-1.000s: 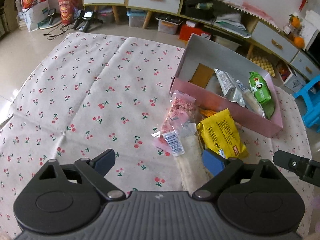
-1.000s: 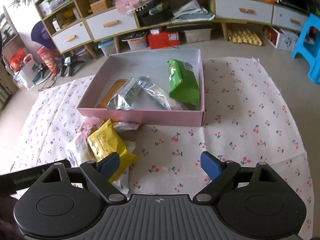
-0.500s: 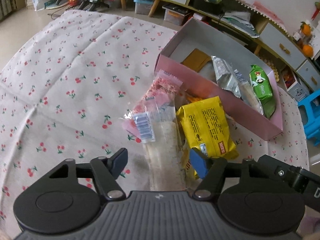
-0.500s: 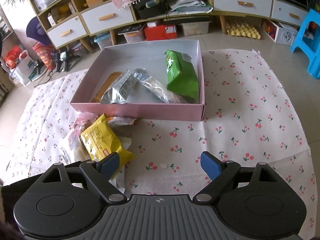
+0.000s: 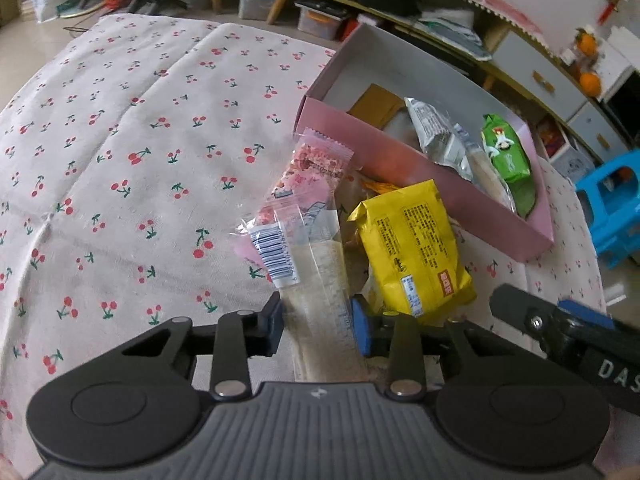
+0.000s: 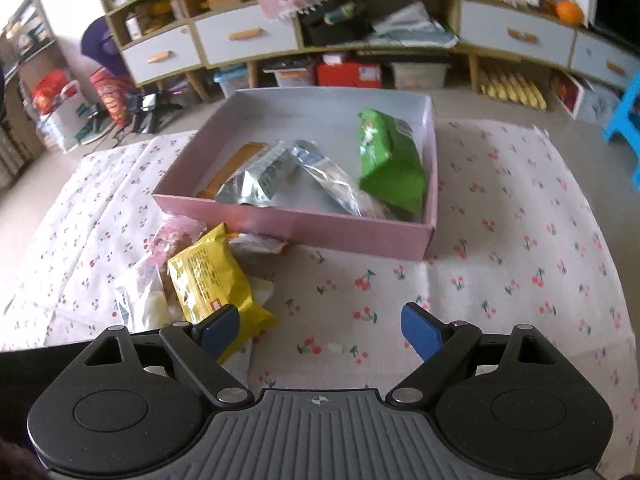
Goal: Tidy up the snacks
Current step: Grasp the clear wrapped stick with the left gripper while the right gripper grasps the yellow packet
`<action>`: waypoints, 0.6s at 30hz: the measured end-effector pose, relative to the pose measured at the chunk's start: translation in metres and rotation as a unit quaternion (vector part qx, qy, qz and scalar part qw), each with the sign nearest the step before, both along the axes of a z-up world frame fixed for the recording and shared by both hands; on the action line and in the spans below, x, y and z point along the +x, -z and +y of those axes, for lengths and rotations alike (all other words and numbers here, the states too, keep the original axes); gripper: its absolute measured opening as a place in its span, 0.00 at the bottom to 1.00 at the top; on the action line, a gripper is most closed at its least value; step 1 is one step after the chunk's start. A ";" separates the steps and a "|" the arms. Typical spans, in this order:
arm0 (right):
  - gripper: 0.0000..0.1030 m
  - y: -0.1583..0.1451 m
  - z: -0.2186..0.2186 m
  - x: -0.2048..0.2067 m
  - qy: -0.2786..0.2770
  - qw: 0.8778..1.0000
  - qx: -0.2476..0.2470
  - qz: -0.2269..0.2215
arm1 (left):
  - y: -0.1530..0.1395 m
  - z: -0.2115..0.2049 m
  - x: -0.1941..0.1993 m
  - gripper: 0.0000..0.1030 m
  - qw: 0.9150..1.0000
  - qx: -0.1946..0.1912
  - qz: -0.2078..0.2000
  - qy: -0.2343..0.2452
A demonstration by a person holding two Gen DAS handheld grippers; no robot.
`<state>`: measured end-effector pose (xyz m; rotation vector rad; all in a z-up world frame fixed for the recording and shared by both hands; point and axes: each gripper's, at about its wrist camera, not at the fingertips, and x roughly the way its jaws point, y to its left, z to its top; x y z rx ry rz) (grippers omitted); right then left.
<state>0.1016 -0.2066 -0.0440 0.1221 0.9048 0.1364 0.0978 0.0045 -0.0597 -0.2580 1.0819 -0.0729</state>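
Between the fingers of my left hand-held gripper [image 5: 316, 326] lies the clear packet [image 5: 316, 276], a long see-through wrapper with a barcode label and pale contents; the pads sit at its two edges and look closed on it, the packet resting on the cherry cloth [image 5: 120, 152]. Its far end overlaps a pink packet [image 5: 310, 172], and just to its right lies the yellow packet [image 5: 412, 246], touching it. Beyond these stands the pink box [image 5: 400, 160], holding a silver packet [image 5: 434, 132], a green packet [image 5: 506, 150] and a brown packet [image 5: 376, 102]. My right hand-held gripper [image 6: 320, 326] hangs released, fingers wide apart over bare cloth, its left finger just above the near end of the yellow packet; I cannot tell whether it touches. Past the cloth I see a cabinet [image 6: 360, 36] with drawers and a blue stool [image 5: 612, 200].
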 end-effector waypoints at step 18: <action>0.87 0.012 0.043 0.001 -0.114 0.992 0.003 -0.056 | -0.006 0.039 0.000 0.29 0.998 0.018 0.012 0.061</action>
